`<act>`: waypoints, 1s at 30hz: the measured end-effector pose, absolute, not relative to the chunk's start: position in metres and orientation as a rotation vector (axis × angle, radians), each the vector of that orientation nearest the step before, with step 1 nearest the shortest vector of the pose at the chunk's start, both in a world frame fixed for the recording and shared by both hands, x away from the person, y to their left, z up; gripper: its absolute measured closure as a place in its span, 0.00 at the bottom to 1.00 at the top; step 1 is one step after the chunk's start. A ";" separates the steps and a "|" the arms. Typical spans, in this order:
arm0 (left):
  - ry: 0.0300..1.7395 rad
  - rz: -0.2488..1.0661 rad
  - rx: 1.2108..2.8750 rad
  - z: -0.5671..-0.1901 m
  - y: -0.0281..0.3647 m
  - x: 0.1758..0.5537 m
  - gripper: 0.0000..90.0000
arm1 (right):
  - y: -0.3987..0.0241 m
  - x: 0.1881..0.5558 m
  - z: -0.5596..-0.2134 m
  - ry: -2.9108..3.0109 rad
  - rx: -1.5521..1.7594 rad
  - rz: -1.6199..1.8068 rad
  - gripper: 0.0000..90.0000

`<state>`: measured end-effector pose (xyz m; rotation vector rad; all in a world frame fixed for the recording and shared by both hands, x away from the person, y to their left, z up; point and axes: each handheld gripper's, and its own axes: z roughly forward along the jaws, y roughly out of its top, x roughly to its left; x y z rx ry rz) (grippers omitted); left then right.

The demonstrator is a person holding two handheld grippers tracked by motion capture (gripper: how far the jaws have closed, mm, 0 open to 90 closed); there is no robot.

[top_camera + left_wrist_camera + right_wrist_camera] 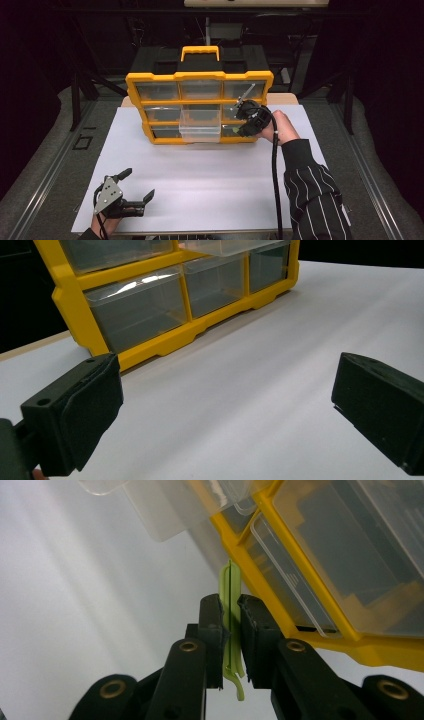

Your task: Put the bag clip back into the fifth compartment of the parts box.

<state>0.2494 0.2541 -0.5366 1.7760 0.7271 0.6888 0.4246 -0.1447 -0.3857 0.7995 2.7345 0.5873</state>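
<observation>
Right of centre in the high view: right hand-held gripper (243, 119) pinching a thin pale-green clip (231, 625) edge-on, beside the yellow drawer organizer's (200, 76) pulled-out clear drawer (200, 131), probably its destination. Lower left: left hand-held gripper (134, 189) spread, idle on the table (210, 175).

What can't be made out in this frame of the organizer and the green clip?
- Green clip: its full shape, since the right hand-held gripper covers its middle; too small in the high view.
- Drawer contents of the yellow organizer: clear fronts glare and blur in every view.
- Pulled-out drawer: cut off by the top edge in both gripper views.
</observation>
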 end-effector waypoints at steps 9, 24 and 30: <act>0.729 0.691 1.773 -0.536 0.254 0.249 0.00 | -0.145 0.430 -0.376 2.742 0.781 0.585 0.89; 0.732 0.693 1.771 -0.536 0.254 0.249 0.00 | -0.141 0.433 -0.355 2.719 0.760 0.589 0.89; 0.726 0.693 1.774 -0.536 0.254 0.249 0.00 | -0.139 0.434 -0.347 2.712 0.745 0.597 0.89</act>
